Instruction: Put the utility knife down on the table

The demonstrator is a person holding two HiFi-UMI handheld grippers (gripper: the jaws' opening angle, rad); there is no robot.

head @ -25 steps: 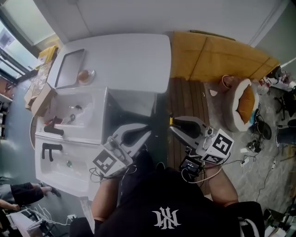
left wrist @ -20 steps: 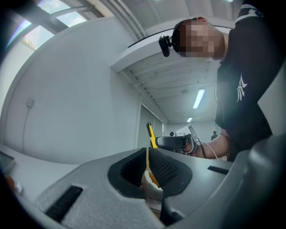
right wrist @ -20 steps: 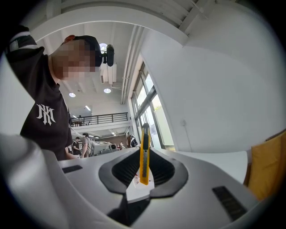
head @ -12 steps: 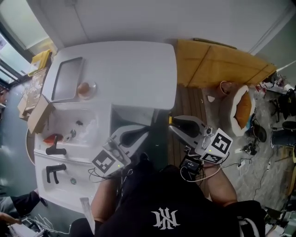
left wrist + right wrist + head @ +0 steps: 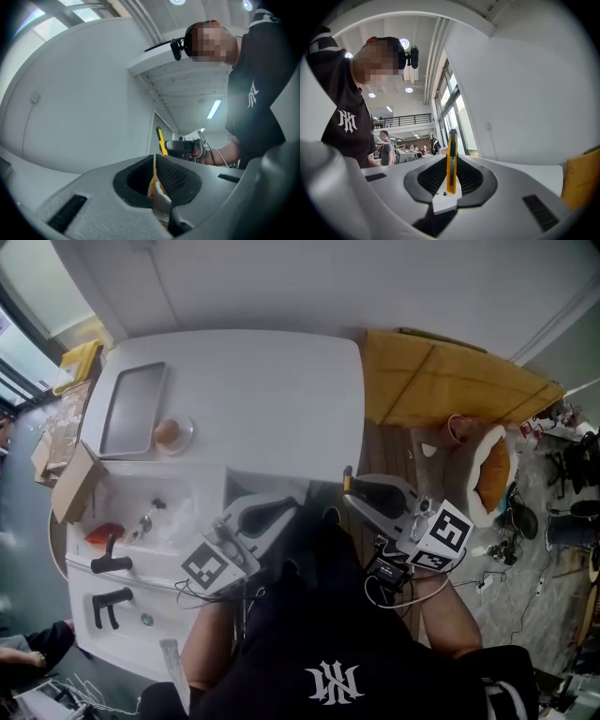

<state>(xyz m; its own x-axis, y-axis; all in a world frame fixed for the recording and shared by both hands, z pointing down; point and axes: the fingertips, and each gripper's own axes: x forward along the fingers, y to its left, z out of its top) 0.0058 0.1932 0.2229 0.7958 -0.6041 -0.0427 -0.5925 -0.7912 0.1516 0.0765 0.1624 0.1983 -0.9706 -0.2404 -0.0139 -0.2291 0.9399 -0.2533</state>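
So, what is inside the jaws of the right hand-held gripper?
A yellow utility knife stands upright, clamped between the jaws of the right hand-held gripper, its top sticking out. The pads cover part of its sides, and no blade can be seen.

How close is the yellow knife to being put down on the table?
Nothing is done yet. In hand: the right tongs are shut on the utility knife, which stands upright between them, not touching the white table. The left tongs are shut and away from the knife. Left to do: bring the knife over the table, lower it and open the tongs.
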